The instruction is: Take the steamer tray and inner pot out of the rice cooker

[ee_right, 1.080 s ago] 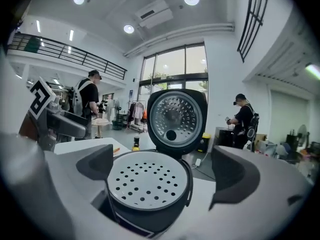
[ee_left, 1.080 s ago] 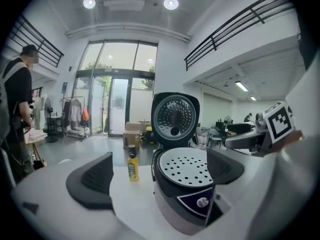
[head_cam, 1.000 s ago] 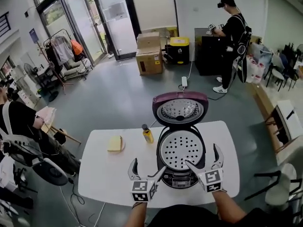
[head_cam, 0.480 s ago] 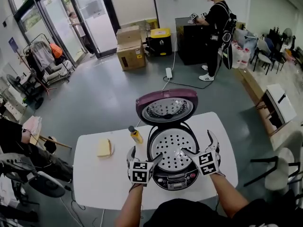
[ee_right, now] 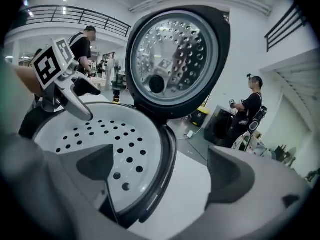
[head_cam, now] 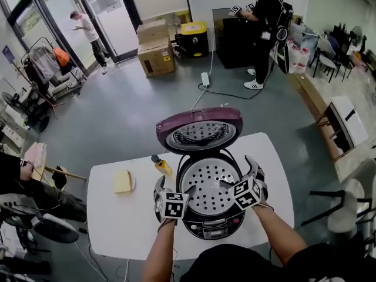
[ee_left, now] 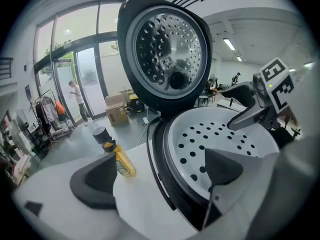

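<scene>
**Rice cooker.** The rice cooker (head_cam: 212,228) stands on the white desk (head_cam: 117,228). Its lid (head_cam: 200,131) is open and upright, beyond both hand-held grippers. The steamer tray (head_cam: 211,187), a white disc with round holes, sits in the cooker's opening and covers it fully. Nothing below the tray can be seen.

**Left hand-held gripper** (ee_left: 157,176). It is open and grips nothing. Its 2 jaws straddle the cooker's left rim. The right jaw hangs over the edge of the tray, and the left jaw is outside the cooker, above the desk. The views do not show whether either jaw touches anything.

**Right hand-held gripper** (ee_right: 162,166). It is open and grips nothing. Its 2 jaws straddle the cooker's right rim. The left jaw hangs over the edge of the tray, and the right jaw is outside the cooker, above the desk.

The 2 hand-held grippers face each other, with the tray between them.

**Other items.** A yellow bottle (ee_left: 116,156) with a dark cap stands upright on the desk. It is just beyond the left hand-held gripper's outer jaw and beside the cooker. A yellow block (head_cam: 122,182) lies on the desk farther to the left of that gripper, well apart from the cooker. Far ahead of the right hand-held gripper, past the lid, a person (head_cam: 267,16) stands on the grey floor.
</scene>
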{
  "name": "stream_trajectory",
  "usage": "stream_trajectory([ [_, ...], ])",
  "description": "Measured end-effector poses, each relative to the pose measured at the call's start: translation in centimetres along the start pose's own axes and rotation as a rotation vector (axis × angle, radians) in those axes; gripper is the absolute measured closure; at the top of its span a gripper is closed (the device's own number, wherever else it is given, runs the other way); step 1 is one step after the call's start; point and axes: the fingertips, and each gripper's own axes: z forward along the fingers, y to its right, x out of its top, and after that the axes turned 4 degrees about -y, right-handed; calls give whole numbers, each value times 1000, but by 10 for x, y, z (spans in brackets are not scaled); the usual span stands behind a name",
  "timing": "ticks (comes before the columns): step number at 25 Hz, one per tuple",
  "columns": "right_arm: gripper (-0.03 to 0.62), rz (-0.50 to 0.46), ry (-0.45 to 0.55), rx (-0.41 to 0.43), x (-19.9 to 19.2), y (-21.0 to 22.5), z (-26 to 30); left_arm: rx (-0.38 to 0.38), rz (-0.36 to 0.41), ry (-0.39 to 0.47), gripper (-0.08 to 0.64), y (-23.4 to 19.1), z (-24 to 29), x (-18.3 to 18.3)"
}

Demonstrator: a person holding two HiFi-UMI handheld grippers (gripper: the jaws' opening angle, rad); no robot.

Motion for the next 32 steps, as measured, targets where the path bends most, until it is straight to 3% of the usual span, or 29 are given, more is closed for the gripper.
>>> stream_trajectory([
  [3, 17, -36, -34, 1, -6, 2, 11, 3, 27, -30, 48, 3, 7, -1],
  [6, 90, -42, -32, 18, -4, 1, 14, 3, 39, -34, 67, 0, 9, -2],
  [9, 233, -62, -35, 34, -1, -1, 14, -1, 62, -34, 100, 0, 9, 0],
  [10, 308, -71, -36, 36, -1, -1, 15, -3, 74, -34, 128, 2, 9, 2],
  [13, 411, -90, -34, 34, -1, 1, 15, -9, 123, -27, 203, 11, 10, 6],
  [17, 433, -111, -34, 7, -2, 2, 13, 21, 182, -20, 343, 19, 9, 9],
  [18, 439, -117, -29, 6, 0, 1, 12, 27, 185, -21, 348, 18, 9, 10],
  [19, 495, -120, -25, 7, 2, -1, 11, 32, 185, -21, 359, 16, 9, 11],
  [26, 503, -122, 12, -28, 15, -3, 2, 70, 245, 20, 457, 15, -6, 20],
  [32, 508, -127, 72, -44, 38, 7, -25, 102, 249, 57, 463, 15, -31, 38],
])
